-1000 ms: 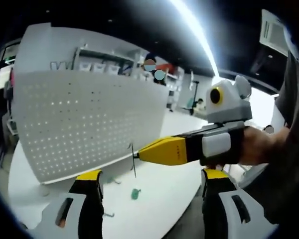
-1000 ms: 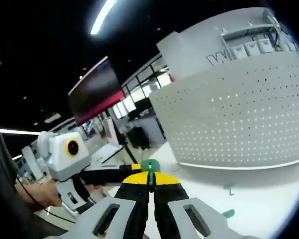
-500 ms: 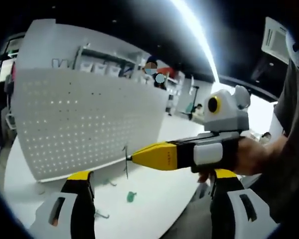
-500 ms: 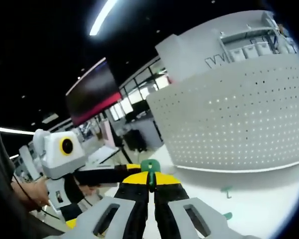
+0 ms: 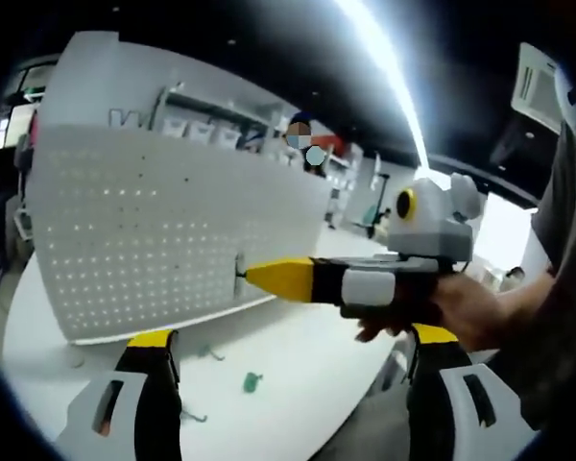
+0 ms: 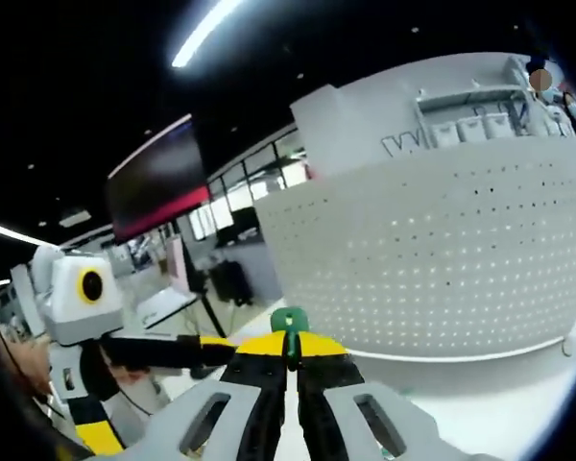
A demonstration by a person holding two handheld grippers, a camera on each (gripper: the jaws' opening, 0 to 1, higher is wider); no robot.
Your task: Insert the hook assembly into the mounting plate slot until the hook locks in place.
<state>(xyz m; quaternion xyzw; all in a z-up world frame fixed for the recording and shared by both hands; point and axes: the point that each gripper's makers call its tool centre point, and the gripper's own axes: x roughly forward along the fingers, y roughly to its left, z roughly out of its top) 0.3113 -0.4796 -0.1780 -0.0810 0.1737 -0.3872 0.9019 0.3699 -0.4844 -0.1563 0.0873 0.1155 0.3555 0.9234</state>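
Note:
The white perforated mounting plate [image 5: 163, 240] stands upright on the white table [image 5: 307, 375]; it also fills the right half of the right gripper view [image 6: 442, 259]. My right gripper [image 6: 290, 348] is shut on the hook assembly, whose green end [image 6: 289, 320] sticks up between the yellow tips. In the left gripper view the right gripper [image 5: 248, 275] reaches in from the right, and the hook's thin wire [image 5: 238, 270] sits at the plate's lower right face. My left gripper [image 5: 293, 336] hangs back, jaws wide open with nothing in them.
Loose hooks lie on the table in front of the plate: a green one [image 5: 252, 382], a smaller one [image 5: 211, 353] and a wire one [image 5: 198, 415]. A person's hand [image 5: 461, 312] holds the right gripper. Shelving [image 5: 221, 120] stands behind the plate.
The right gripper has carried the hook left and up, from over the table to the plate's face. The left gripper stays open and has shifted slightly.

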